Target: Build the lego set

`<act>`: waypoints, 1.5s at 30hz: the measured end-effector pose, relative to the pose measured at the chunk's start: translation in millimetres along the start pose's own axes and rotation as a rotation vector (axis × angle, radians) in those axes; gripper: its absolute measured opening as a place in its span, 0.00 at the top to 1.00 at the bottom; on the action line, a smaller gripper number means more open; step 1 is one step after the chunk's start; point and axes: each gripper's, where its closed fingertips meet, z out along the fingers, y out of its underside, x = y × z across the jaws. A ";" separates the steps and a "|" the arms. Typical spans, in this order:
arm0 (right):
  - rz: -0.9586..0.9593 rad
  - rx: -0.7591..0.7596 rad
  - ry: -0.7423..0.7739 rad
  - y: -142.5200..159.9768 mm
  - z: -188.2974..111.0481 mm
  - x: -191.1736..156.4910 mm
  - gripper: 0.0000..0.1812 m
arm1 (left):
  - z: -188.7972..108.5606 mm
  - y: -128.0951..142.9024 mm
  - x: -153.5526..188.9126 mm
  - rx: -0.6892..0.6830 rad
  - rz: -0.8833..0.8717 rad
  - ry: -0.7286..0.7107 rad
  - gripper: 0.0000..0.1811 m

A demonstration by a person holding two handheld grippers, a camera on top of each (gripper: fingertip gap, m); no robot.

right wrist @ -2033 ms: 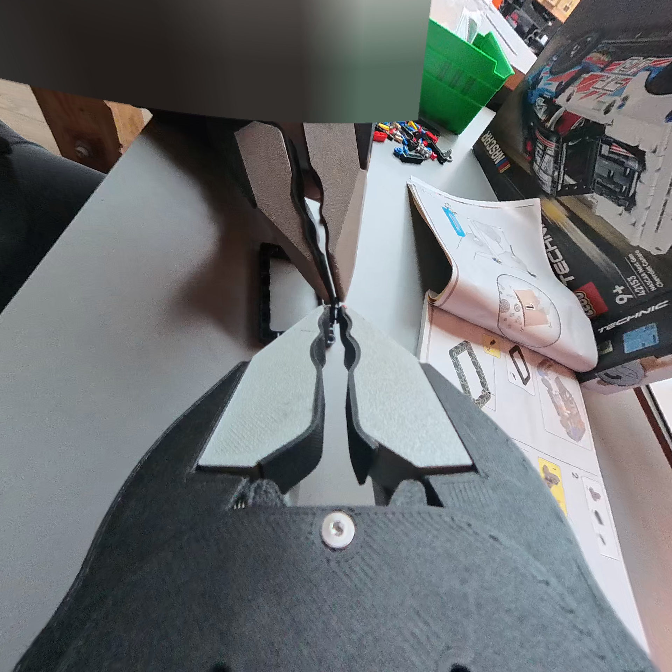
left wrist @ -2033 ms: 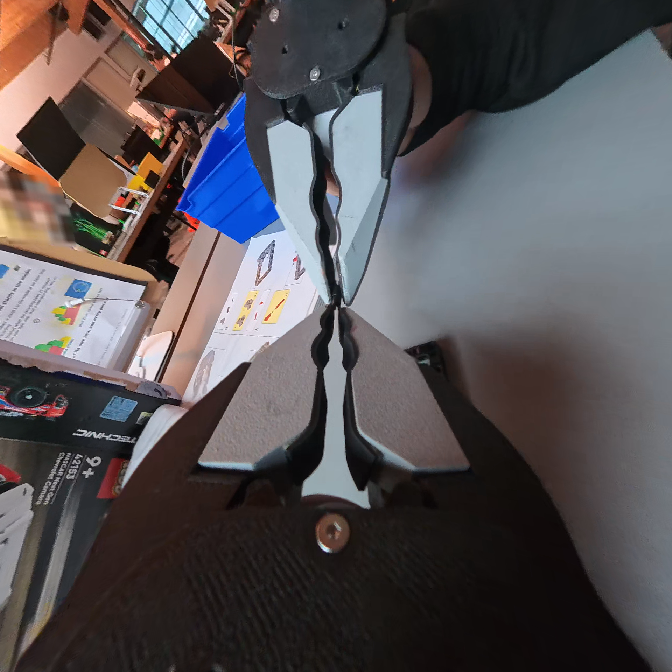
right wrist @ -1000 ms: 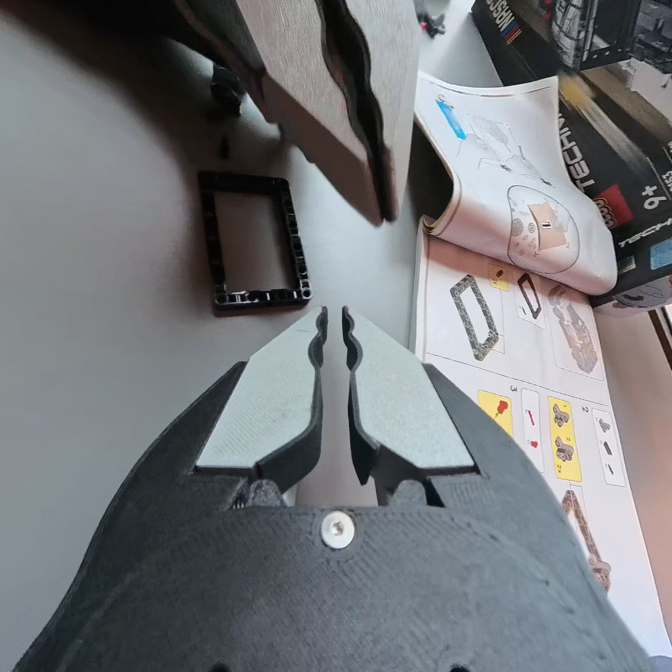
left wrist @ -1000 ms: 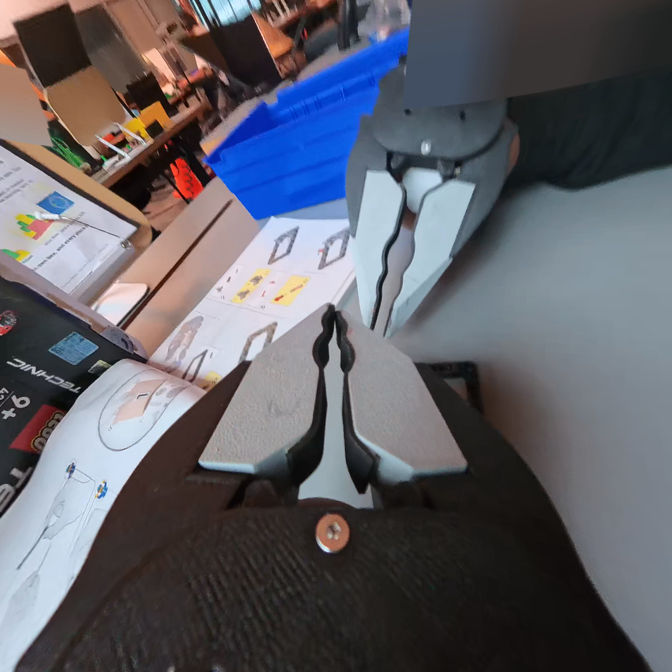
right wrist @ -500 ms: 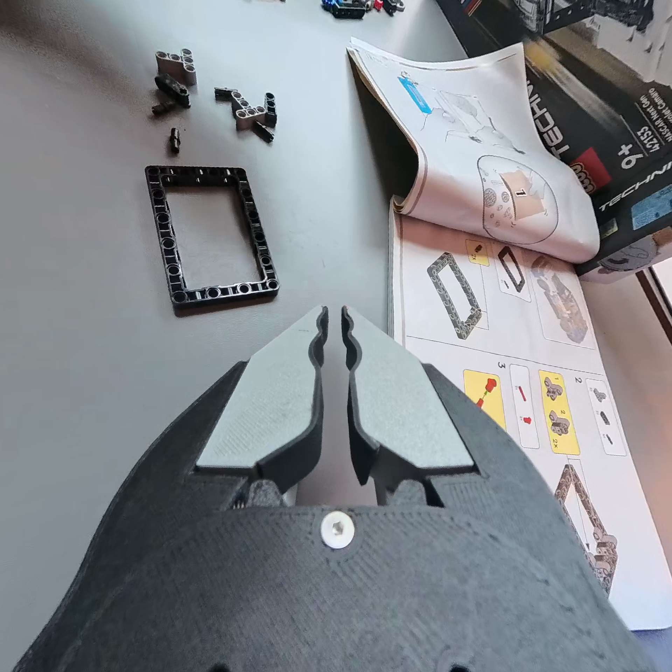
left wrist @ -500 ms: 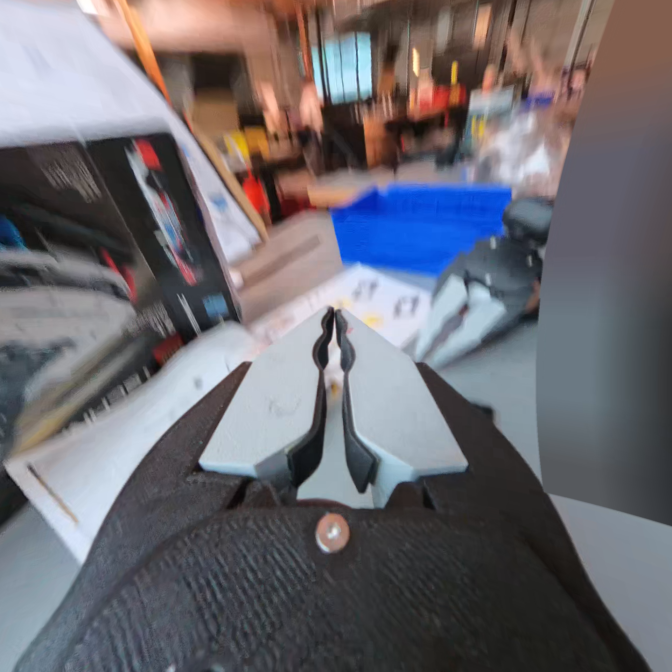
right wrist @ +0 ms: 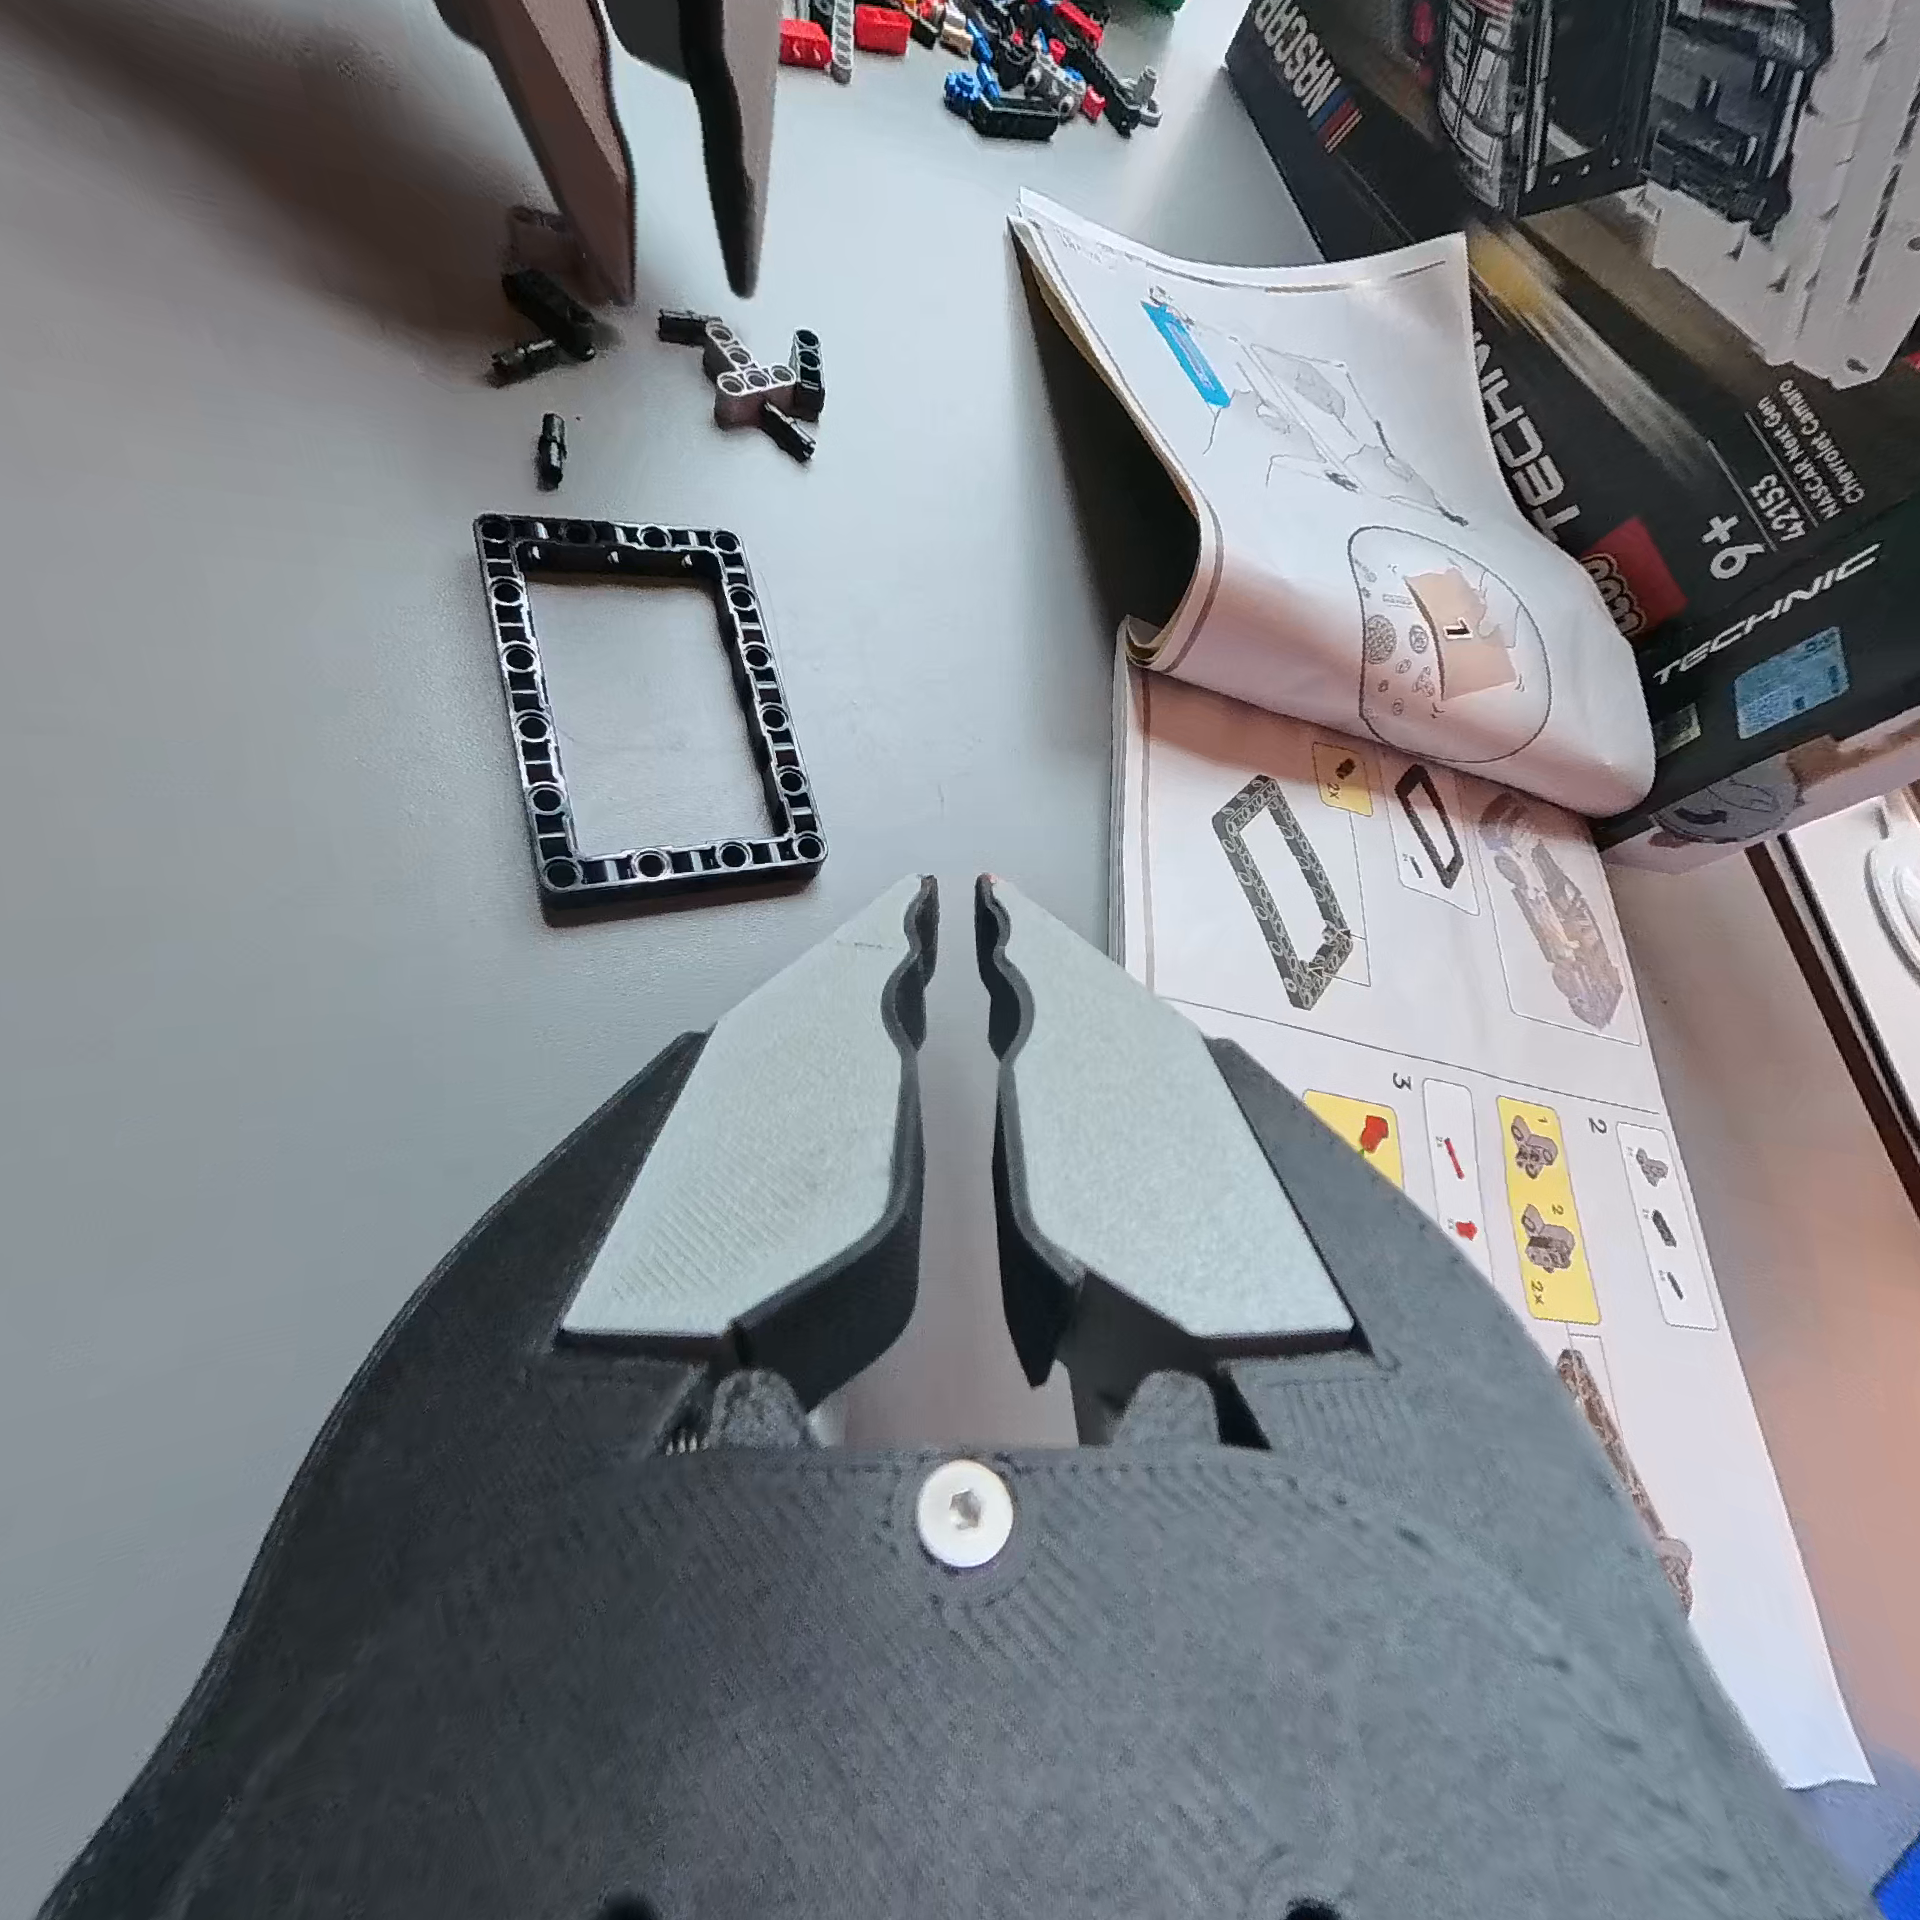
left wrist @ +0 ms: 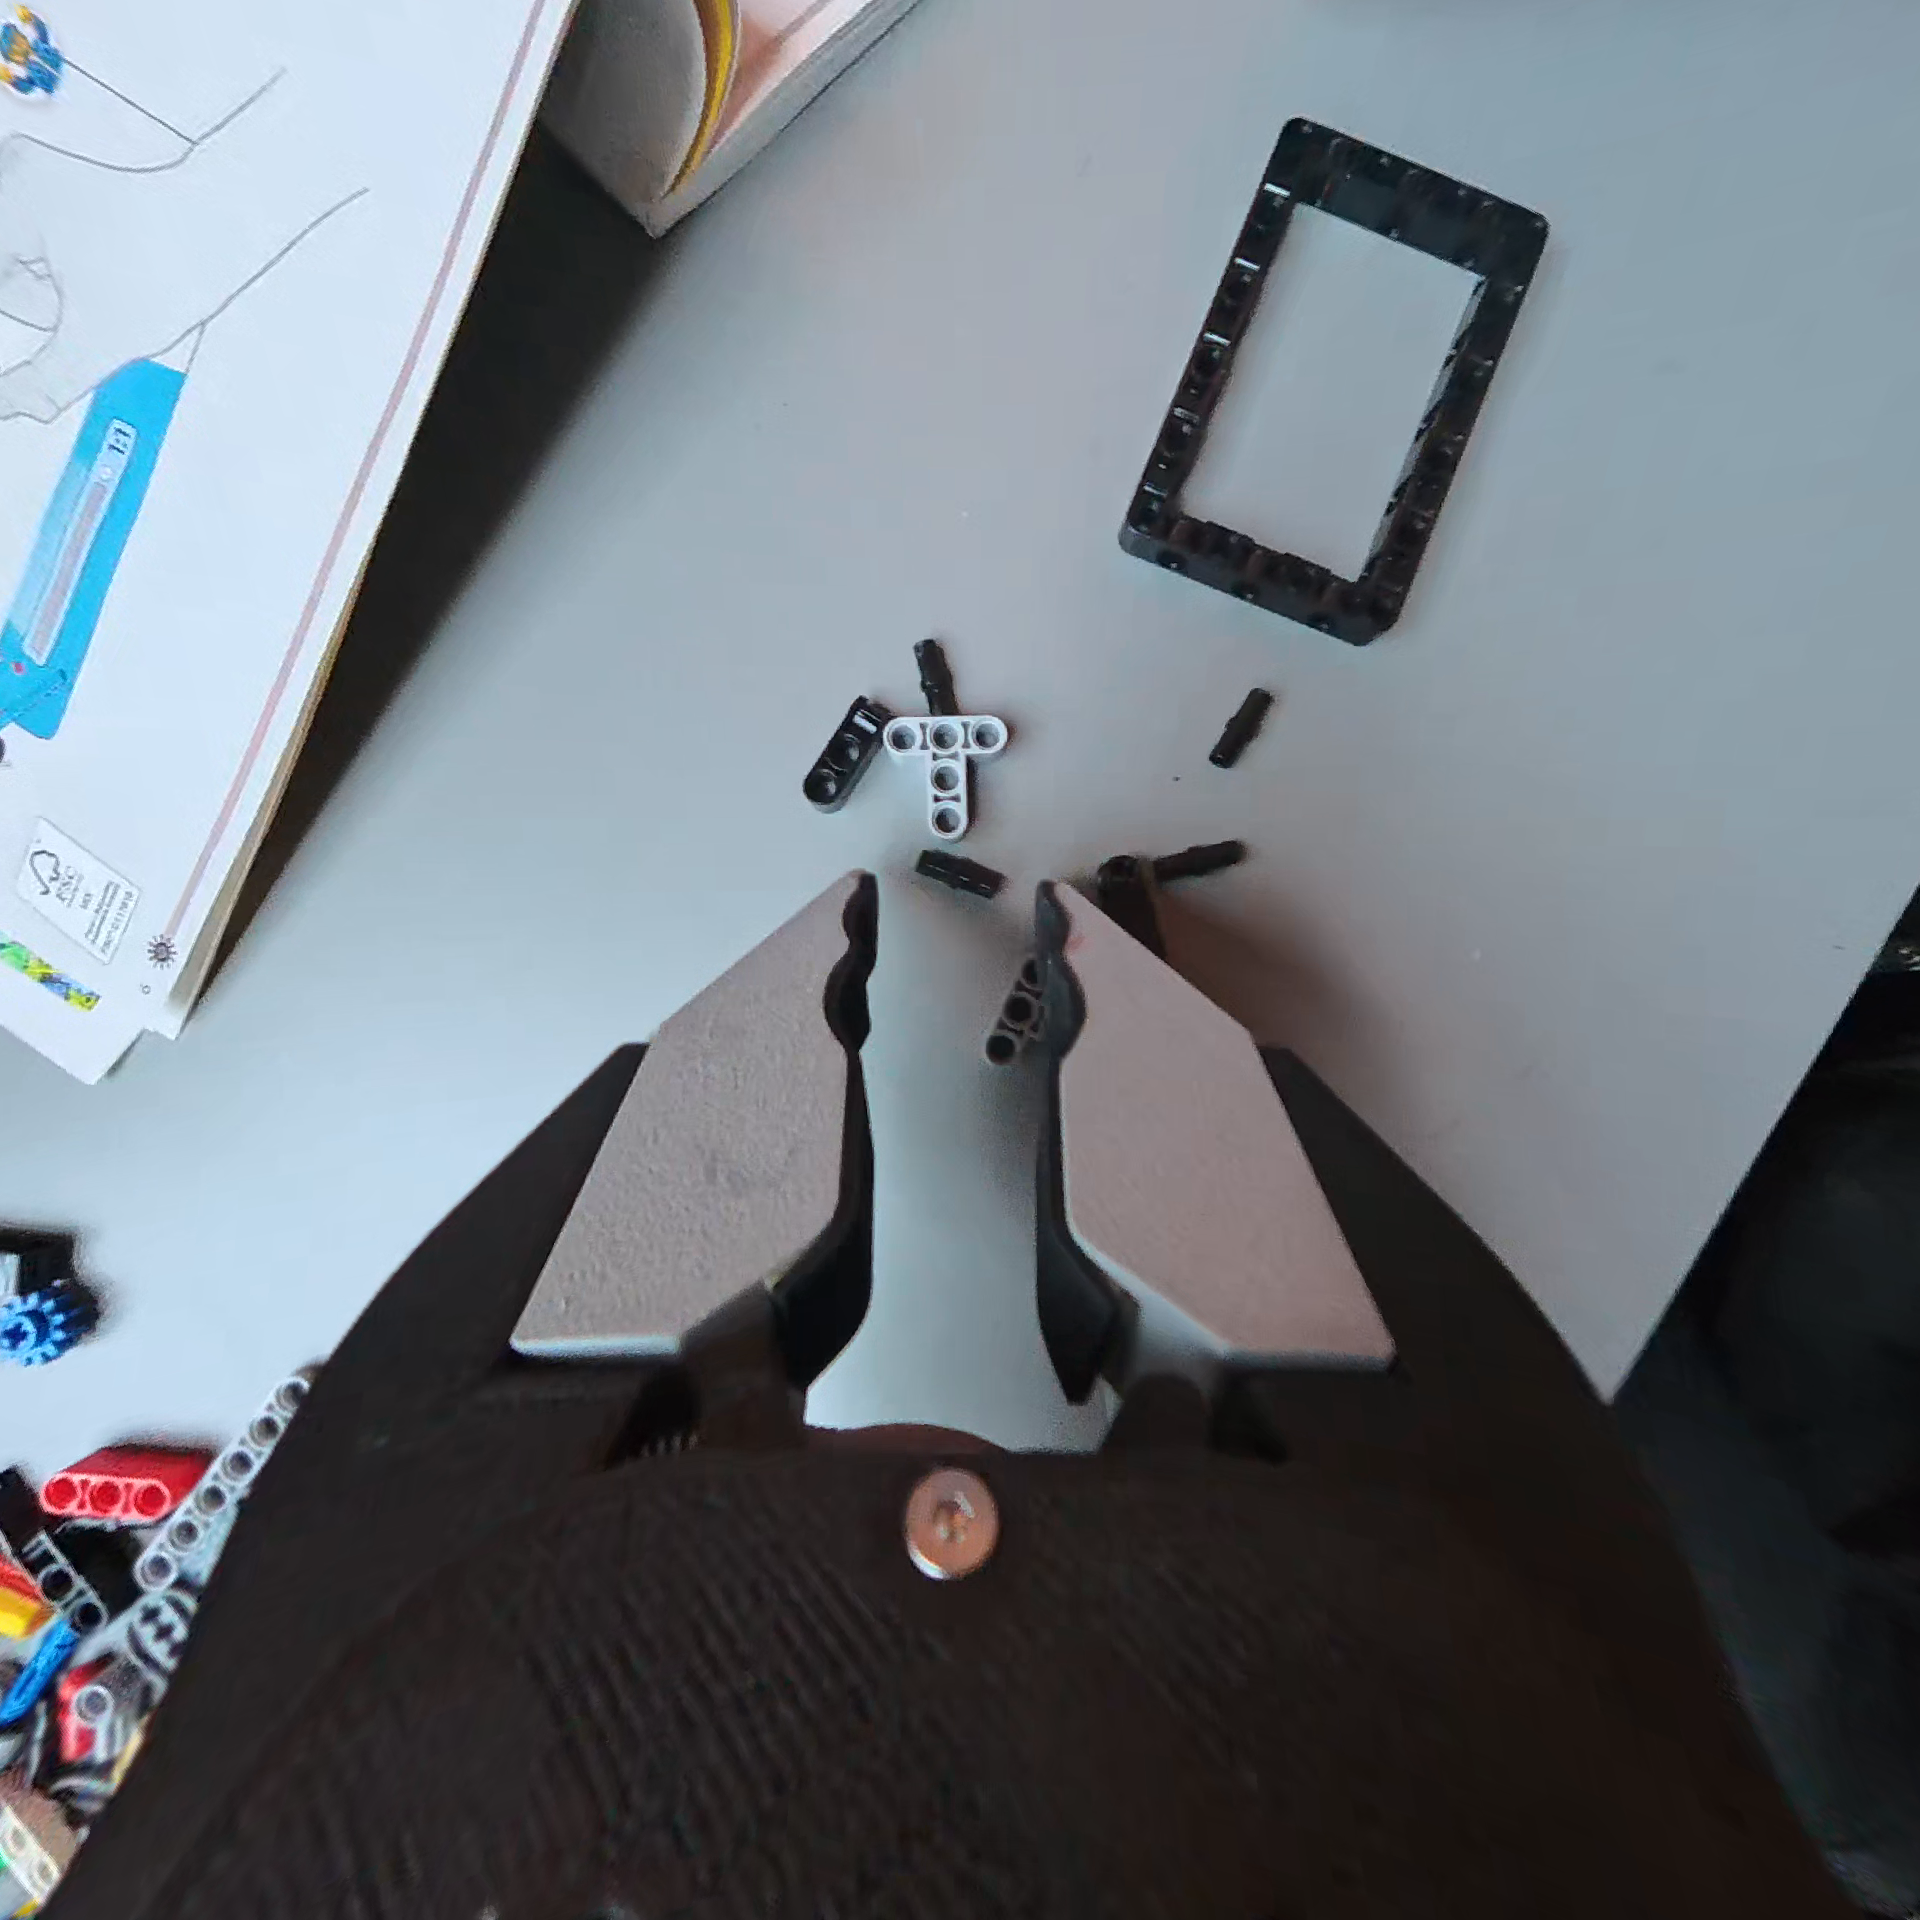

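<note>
Left gripper [left wrist: 951,888] jaws parted, empty, low over small pieces [left wrist: 940,764] | right gripper [right wrist: 956,883] nearly closed, empty, just beside black frame [right wrist: 644,717] | manual [right wrist: 1382,935] right of frame

Soft daylight fills both my views, bright and even. My bench [right wrist: 260,727] carries gentle shadows. Edges bow with wide-angle distortion; the corners blur.
</note>
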 end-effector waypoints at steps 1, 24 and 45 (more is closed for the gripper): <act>-0.001 0.005 0.001 -1.2 -1.0 0.1 0.98 | 0.6 0.0 -1.6 -0.001 0.005 -0.005 0.85; 0.044 0.049 -0.046 -16.3 -4.2 -7.7 0.97 | -25.8 -15.7 -6.2 0.101 0.252 -0.035 0.92; 0.672 0.579 -0.737 -99.6 -62.5 -30.6 0.97 | -34.7 -172.5 99.8 1.048 0.703 -0.225 0.92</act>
